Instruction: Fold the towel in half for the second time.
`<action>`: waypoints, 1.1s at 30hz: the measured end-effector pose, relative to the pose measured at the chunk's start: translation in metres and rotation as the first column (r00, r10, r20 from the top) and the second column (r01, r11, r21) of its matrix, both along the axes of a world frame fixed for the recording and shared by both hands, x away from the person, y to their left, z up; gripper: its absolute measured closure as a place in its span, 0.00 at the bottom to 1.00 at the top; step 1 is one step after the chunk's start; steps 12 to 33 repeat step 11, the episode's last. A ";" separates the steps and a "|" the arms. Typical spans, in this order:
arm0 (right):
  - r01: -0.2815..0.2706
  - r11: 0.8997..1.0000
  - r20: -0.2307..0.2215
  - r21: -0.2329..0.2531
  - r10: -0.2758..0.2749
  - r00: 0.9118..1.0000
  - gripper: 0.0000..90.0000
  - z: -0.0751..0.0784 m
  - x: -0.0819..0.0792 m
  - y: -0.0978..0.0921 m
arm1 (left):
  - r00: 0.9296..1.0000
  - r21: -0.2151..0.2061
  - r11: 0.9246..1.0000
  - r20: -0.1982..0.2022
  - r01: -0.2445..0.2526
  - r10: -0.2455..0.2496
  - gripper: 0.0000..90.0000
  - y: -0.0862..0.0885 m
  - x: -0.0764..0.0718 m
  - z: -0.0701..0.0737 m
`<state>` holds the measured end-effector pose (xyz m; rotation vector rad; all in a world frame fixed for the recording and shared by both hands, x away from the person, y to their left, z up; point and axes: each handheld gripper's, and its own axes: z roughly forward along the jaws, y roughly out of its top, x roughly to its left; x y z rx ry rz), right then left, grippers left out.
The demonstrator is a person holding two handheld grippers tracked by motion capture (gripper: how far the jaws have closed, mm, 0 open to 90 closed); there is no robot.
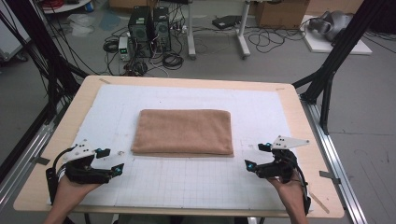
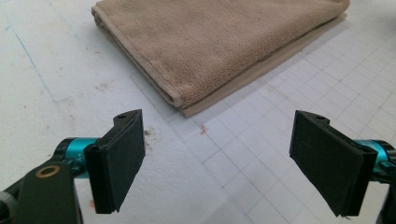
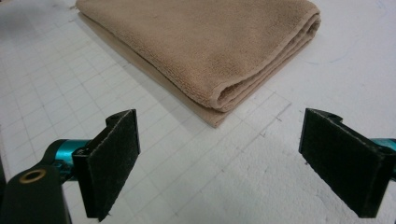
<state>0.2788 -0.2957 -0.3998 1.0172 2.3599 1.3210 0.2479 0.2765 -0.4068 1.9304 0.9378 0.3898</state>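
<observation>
- High view: folded brown towel [image 1: 183,131] lies flat mid-mat, at 12 o'clock from the person
- Left gripper [image 1: 113,161] sits at 8 o'clock of it, right gripper [image 1: 257,156] at 4 o'clock; both spread wide, holding nothing, apart from the cloth
- Likely soft, light and limp, it would sag when lifted
- Best pinched at the near corners [image 2: 180,100], through all layers
</observation>
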 end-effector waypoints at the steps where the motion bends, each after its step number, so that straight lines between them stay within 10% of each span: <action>1: 0.000 1.000 0.002 -0.001 0.000 1.000 0.13 0.000 -0.001 0.000 | 1.000 -0.004 1.000 0.000 -0.001 0.001 0.21 0.001 -0.001 0.000; 33: 0.000 1.000 0.008 0.010 -0.001 1.000 0.13 -0.002 -0.007 -0.003 | 1.000 -0.018 1.000 0.011 -0.014 0.015 0.21 0.006 -0.011 0.001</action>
